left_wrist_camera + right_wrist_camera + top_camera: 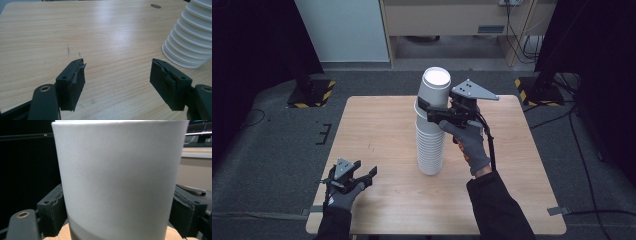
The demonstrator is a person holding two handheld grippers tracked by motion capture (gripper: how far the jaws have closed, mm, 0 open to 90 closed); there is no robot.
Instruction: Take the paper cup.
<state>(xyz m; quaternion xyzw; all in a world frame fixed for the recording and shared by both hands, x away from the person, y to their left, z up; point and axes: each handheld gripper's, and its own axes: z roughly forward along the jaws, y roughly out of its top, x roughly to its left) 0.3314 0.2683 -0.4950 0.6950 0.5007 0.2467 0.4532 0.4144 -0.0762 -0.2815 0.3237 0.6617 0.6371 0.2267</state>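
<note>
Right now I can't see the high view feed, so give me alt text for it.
The right gripper clamps the top white cup of a tall stack of cups standing at the middle of a wooden table. The left gripper rests open near the table's front left corner, apart from the stack.

High view looks down; both gripper views sit close, sharing the cup stack (pixel 431 131).

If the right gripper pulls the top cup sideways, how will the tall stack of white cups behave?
The stack of white cups is tall and narrow, so it probably tips easily. The top cup, between the right gripper jaws, looks thin and light, so it may dent.
</note>
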